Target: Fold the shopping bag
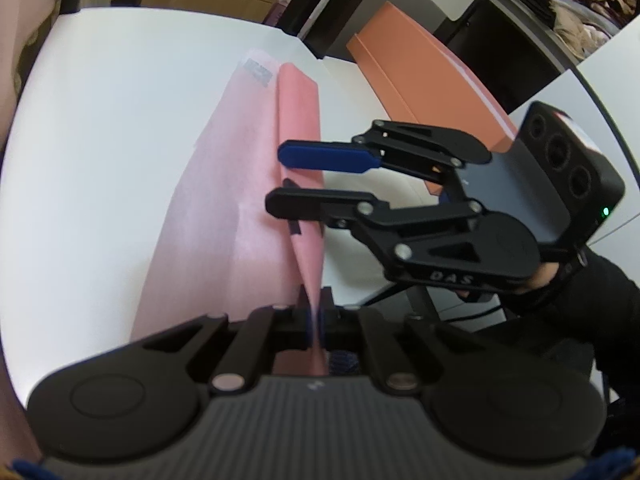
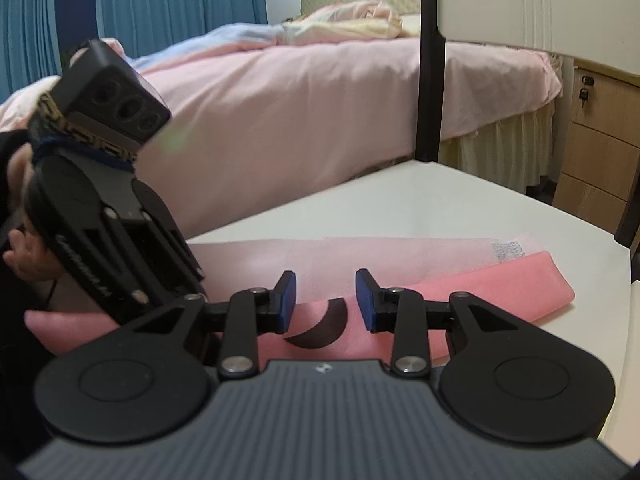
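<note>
I see lots of bare white tabletop (image 1: 100,128) left of the pink bag (image 1: 224,184). On its other side, an orange box (image 1: 420,76) blocks the way. A black post (image 2: 430,80) stands at the far edge.

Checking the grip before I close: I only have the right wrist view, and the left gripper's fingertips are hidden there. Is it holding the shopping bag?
Observer: Yes. The left gripper is shut on a raised fold of the pink shopping bag.
Operator: And my right gripper, seen from that side?
Observer: The right gripper is open, fingers spread over the darker folded strip, pads not pressing it.
Operator: Anything past the bag?
Observer: An orange box lies off to its far right.
</note>
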Demonstrator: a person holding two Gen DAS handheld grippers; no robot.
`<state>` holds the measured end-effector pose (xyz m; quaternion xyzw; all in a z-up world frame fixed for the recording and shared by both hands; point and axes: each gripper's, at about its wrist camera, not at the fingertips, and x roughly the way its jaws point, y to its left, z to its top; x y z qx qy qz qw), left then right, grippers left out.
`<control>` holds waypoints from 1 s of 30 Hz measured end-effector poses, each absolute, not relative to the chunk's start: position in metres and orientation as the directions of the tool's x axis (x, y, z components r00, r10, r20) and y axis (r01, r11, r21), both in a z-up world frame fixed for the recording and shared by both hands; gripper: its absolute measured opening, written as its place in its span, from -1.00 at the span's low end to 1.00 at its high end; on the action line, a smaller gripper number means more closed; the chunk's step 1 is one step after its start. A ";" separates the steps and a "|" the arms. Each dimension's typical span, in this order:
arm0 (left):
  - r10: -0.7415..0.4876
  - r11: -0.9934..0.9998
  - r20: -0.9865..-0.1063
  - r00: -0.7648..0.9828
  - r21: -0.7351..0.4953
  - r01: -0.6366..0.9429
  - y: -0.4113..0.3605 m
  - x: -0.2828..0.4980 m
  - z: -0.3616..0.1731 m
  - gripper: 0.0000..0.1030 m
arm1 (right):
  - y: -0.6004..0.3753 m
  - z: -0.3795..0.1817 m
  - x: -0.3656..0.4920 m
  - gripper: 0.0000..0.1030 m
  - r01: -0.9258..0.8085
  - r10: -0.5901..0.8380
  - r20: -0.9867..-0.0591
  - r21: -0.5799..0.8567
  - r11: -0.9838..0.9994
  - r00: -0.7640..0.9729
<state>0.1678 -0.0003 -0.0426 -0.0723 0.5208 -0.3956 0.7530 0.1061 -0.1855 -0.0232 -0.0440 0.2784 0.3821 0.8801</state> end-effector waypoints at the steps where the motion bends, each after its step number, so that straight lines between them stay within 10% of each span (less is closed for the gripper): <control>1: -0.669 0.681 -0.728 0.151 -0.518 0.518 0.000 0.168 -0.042 -0.85 | -0.185 -0.024 0.107 -0.31 -0.694 0.645 -0.527 0.137 0.707 0.553; 7: -0.601 0.740 -0.755 0.262 -0.401 0.540 -0.002 0.168 -0.029 -0.08 | -0.183 -0.033 0.107 -0.33 -0.663 0.592 -0.562 0.100 0.742 0.578; 30: -0.580 0.515 -0.714 0.392 0.051 0.856 -0.061 0.078 0.021 0.01 | -0.215 -0.031 0.063 -0.34 -0.575 0.497 -0.640 0.104 0.811 0.585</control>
